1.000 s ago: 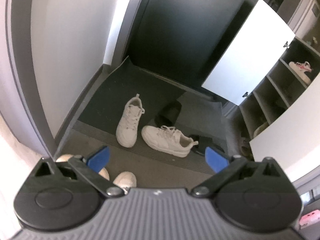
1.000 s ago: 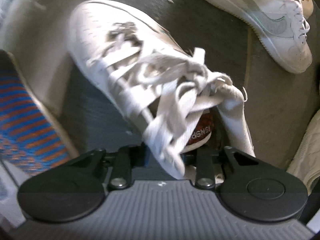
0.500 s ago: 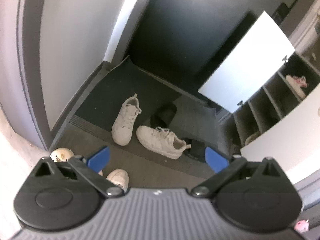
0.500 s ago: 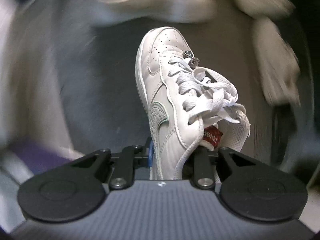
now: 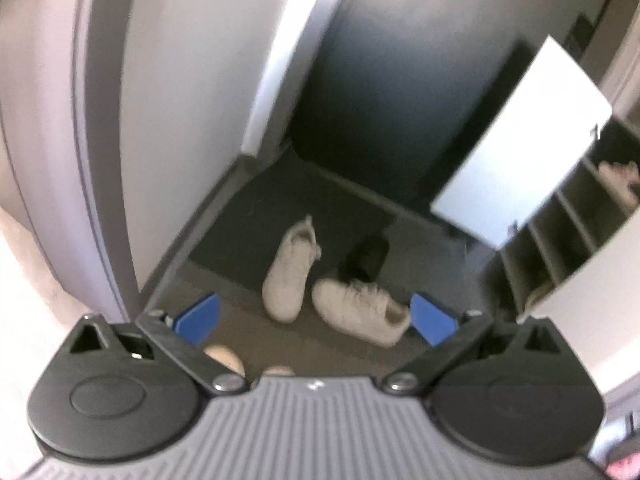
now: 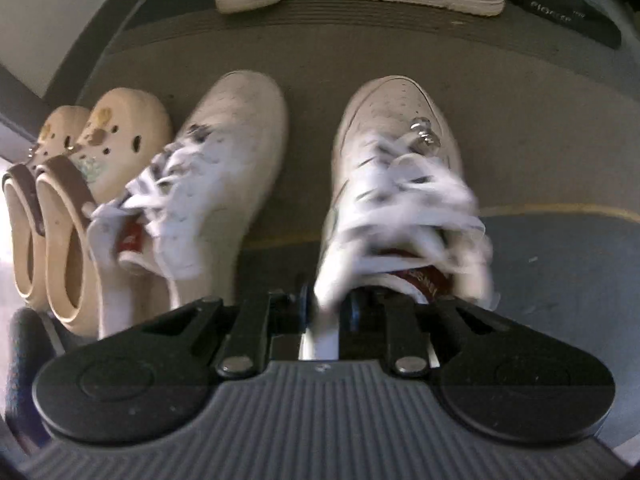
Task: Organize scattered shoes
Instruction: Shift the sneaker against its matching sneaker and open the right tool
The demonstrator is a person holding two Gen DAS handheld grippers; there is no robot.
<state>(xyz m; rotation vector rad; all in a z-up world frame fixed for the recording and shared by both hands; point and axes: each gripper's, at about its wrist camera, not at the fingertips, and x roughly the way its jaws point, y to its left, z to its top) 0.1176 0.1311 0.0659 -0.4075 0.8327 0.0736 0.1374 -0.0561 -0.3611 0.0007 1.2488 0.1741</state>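
Observation:
My right gripper (image 6: pixel 325 312) is shut on the heel collar of a white laced sneaker (image 6: pixel 396 152) whose toe points away from me over the dark mat. Its matching white sneaker (image 6: pixel 224 168) stands just to the left, toe the same way, beside a pair of cream clogs (image 6: pixel 92 184). My left gripper (image 5: pixel 316 318) hangs open high above the entry floor with nothing between its blue pads. Below it lie two more white sneakers (image 5: pixel 292 268) (image 5: pixel 360 312) at an angle to each other, and a black slipper (image 5: pixel 366 256).
An open shoe cabinet with shelves (image 5: pixel 560 232) stands at the right, its white door (image 5: pixel 520 148) swung out. A pale shoe (image 5: pixel 620 172) sits on an upper shelf. A black sandal (image 6: pixel 568 12) lies at the far right. A wall and dark entry door (image 5: pixel 400 80) close the far side.
My right gripper rolled and carried the held sneaker from lying slantwise to toe-forward, next to its mate and the clogs. The left gripper's view drew back slightly and stayed open.

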